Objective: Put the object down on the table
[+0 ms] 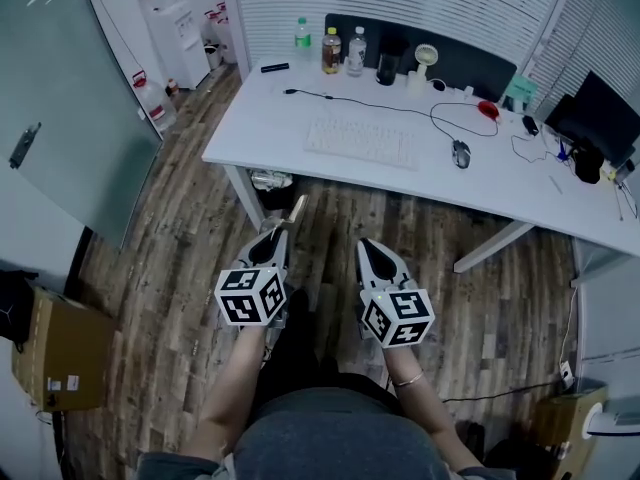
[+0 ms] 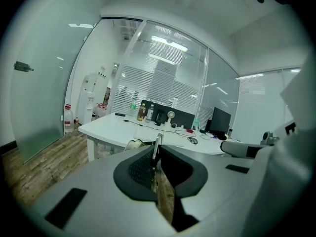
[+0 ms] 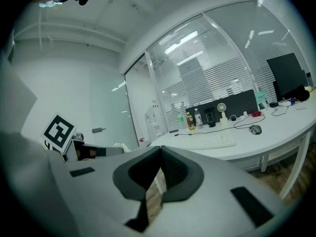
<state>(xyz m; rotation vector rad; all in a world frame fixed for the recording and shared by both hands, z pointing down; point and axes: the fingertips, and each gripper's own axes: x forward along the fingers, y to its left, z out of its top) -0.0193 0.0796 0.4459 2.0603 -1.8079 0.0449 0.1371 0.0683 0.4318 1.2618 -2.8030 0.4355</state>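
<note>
Thin pale strip (image 2: 156, 147) sits pinched edge-on between the left gripper's (image 1: 284, 228) fingers, poking past their tips, likely for carrying. Right gripper's (image 1: 366, 248) fingers meet empty; table (image 1: 290, 118) lies well ahead.

Keyboard (image 1: 361, 142) mid tabletop (image 1: 258, 120), mouse (image 1: 460, 153) to its right, bottles (image 1: 330, 50) along the back edge, monitor (image 1: 605, 118) at the far right — cardboard box (image 1: 60, 348) on the floor (image 1: 185, 233) at left, left gripper (image 1: 280, 233) beside right gripper (image 1: 366, 246) before the tabletop, thin object (image 1: 296, 210) between the left one's jaws.
</note>
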